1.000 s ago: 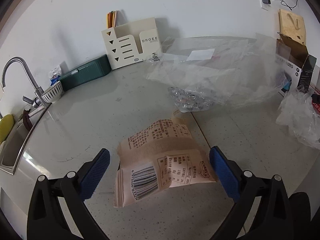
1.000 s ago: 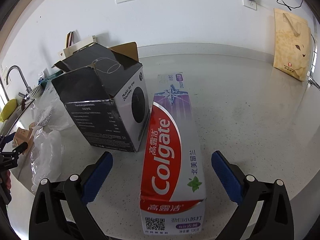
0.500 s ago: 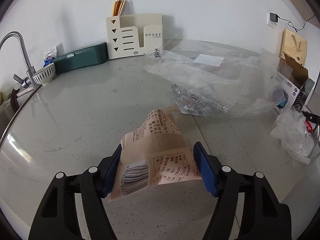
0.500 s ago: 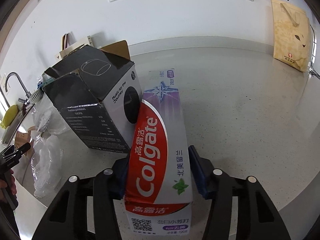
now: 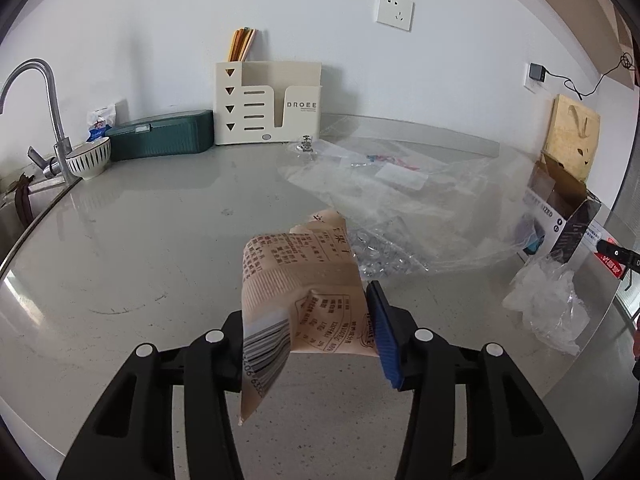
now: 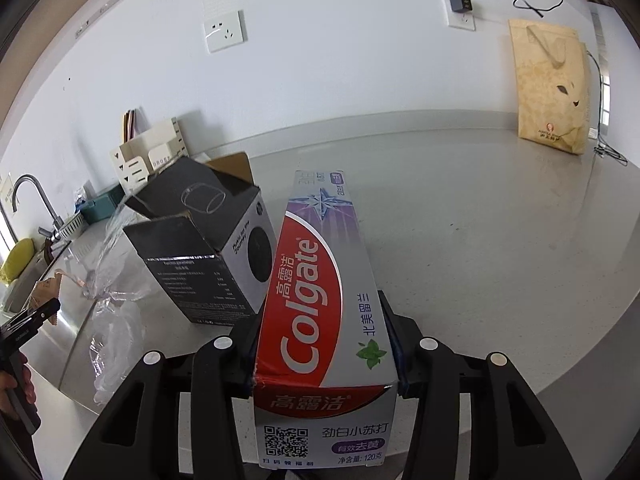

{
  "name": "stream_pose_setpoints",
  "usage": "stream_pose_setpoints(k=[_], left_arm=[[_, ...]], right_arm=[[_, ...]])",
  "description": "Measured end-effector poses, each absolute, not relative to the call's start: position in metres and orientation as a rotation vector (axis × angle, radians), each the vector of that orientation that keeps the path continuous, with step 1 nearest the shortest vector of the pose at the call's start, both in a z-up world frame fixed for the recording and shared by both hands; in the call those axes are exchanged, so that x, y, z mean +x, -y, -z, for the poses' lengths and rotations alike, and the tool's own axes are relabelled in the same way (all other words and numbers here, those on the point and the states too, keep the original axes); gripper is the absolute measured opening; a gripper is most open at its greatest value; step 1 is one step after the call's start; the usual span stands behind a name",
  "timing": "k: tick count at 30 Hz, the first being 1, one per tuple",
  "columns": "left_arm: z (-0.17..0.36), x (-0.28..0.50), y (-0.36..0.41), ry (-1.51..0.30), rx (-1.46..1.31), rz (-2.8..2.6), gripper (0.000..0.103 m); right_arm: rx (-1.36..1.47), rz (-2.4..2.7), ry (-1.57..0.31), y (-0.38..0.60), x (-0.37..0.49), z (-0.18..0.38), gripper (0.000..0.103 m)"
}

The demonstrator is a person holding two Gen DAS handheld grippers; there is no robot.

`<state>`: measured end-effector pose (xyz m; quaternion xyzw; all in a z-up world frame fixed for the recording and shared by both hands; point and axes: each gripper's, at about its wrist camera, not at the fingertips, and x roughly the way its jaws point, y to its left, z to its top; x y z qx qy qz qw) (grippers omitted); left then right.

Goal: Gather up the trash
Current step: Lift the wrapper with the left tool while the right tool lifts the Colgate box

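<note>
Trash is in both grippers and more lies on the grey counter point(image 5: 140, 248). The left gripper point(image 5: 310, 328) has just been closing and is now clamped on a crumpled tan wrapper point(image 5: 304, 292) printed with text and a barcode; the wrapper is pinched across its lower half, its top sticks up free and a loose corner hangs below the pads. It appears lifted clear of the counter.

The right gripper point(image 6: 326, 344) is clamped on the sides of a toothpaste box point(image 6: 324, 304), near the end closest to the camera. The far end of the box points away and slightly up, just beside an open black carton point(image 6: 204, 248).

Still on the counter: a large clear plastic bag point(image 5: 400, 188), a blister sheet point(image 5: 376, 256) under its edge, and a crumpled plastic wad point(image 5: 548, 304) near the counter's edge. No bin is in view.

Risks, as a judgement: the wrapper is thin and slippery, held partly by a fold, so a quick swing could let it slide out. The toothpaste box is held near one end, so its long free end could lever down, twist in the pads, or knock the black carton. Squeezing harder could crush the box.
</note>
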<state>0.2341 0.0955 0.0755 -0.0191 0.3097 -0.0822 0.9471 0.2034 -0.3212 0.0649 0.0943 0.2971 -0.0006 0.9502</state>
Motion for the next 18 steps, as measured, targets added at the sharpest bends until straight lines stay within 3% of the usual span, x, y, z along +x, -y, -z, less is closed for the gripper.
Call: stream_pose_setpoints(k=[18], left_arm=[[-0.121, 0.167, -0.092, -0.498, -0.112, 0.258, 0.049]], right_arm=[[0.183, -0.046, -0.451, 0.311, 0.121, -0.126, 0.05]])
